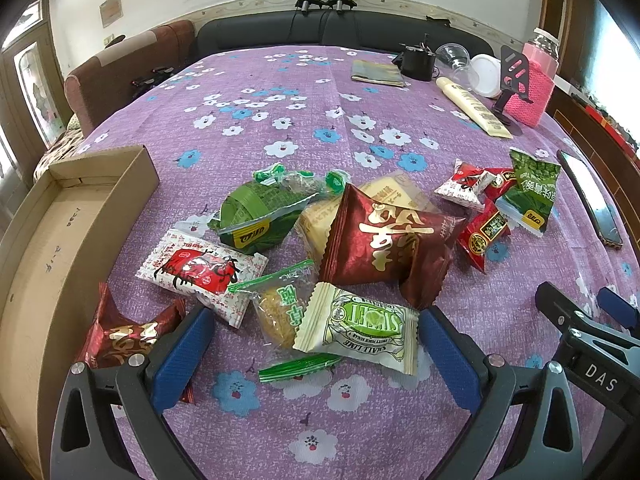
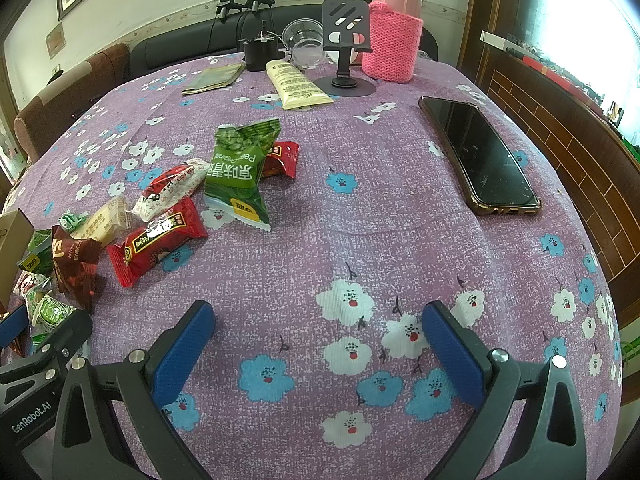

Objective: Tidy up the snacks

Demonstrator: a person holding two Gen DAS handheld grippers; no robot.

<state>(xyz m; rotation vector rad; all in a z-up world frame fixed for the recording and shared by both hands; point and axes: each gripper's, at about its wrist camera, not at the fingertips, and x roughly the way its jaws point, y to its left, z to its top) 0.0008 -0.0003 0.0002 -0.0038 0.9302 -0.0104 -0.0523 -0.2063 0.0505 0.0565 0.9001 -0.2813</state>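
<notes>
Purple flowered cloth covers the counter (image 1: 304,92). Left wrist view: the left tongs (image 1: 316,336) are spread wide and empty, with a lime candy packet (image 1: 356,326) lying between the blue pads; a dark red pouch (image 1: 392,240) lies just beyond, and a cardboard box (image 1: 60,240) at the left.

Right wrist view: the right tongs (image 2: 318,338) gape over bare cloth, with a green pea packet (image 2: 238,172) and a red packet (image 2: 156,240) well ahead to the left and a phone (image 2: 480,156) to the right.

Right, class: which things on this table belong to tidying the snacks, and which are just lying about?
For the job:
open brown cardboard box
white-and-green lime sweet packet
large dark-red foil packet
green pea packet

Lying about:
black phone
pink knitted-sleeve flask
cream tube
black phone stand
</notes>
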